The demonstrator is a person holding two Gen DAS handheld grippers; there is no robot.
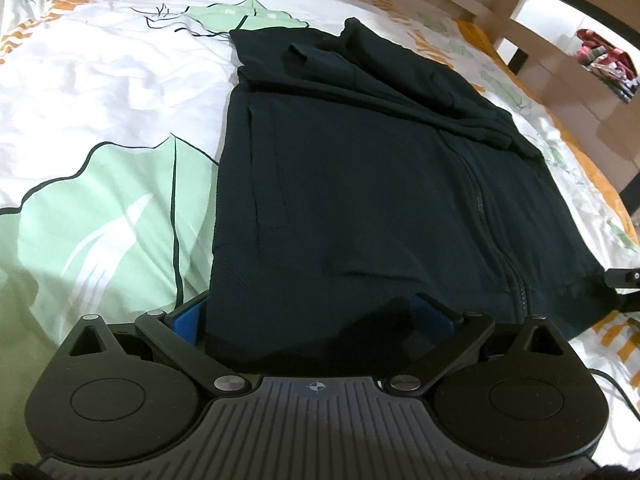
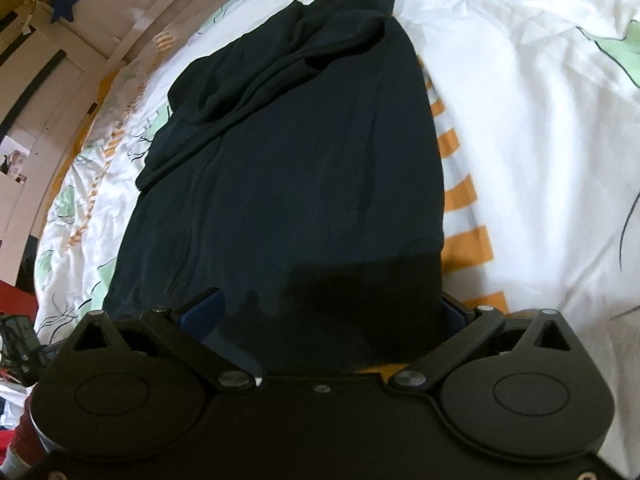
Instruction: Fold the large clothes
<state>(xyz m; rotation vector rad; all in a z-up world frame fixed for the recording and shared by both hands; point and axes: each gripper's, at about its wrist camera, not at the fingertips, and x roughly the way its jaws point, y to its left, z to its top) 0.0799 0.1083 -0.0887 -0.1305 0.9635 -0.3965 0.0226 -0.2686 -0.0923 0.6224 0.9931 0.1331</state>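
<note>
A dark navy zip-up jacket (image 1: 360, 184) lies flat on the bed, sleeves folded across its far end, zipper running down its right part. It also shows in the right wrist view (image 2: 300, 168). My left gripper (image 1: 308, 316) is open, its blue-padded fingers wide apart at the jacket's near hem, left corner, with the hem lying between them. My right gripper (image 2: 332, 312) is open in the same way at the hem's right corner. The right gripper's tip shows in the left wrist view (image 1: 624, 280) at the far right.
The bed carries a white duvet (image 1: 100, 80) with green leaf and orange prints. A wooden bed frame and shelving (image 1: 560, 40) stand beyond the bed. A wall with a blue star (image 2: 66, 2) and clutter at the left (image 2: 16, 340) show in the right wrist view.
</note>
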